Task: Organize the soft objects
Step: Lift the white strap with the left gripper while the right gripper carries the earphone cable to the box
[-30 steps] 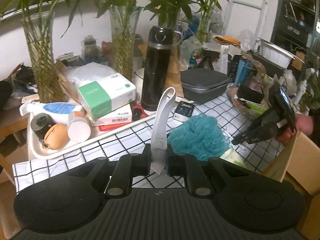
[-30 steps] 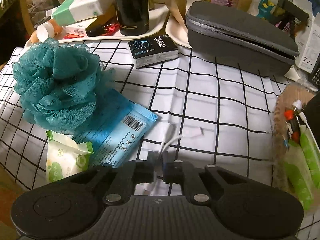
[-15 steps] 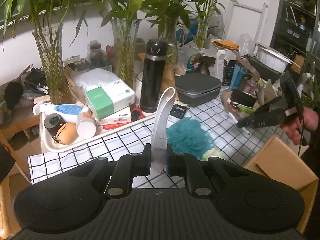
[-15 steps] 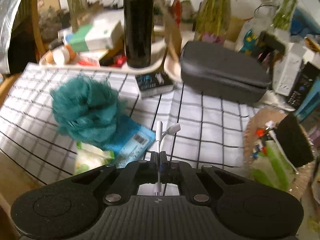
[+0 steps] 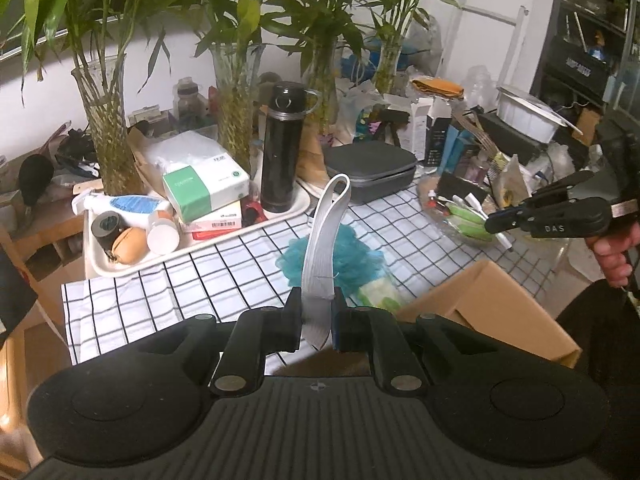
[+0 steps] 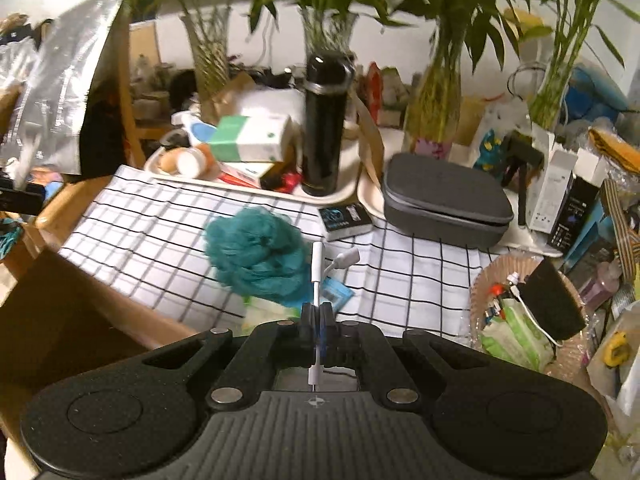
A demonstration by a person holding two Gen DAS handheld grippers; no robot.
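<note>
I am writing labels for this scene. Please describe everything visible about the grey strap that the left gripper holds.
The grey strap is a flat, woven-looking band folded into a narrow loop, closed and rounded at the top. It stands nearly upright, leaning slightly right. The left gripper pinches its lower end between both fingers; the cut end pokes out below. Nothing else touches it; it is raised above the checked cloth.

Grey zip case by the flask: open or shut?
Shut: the grey case's lid sits flush on its base all along the seam.

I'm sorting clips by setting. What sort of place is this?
Most likely a lived-in home: a cluttered table under a checked cloth, bamboo stems in glass vases, and a tray of toiletries and tissue packs.
</note>
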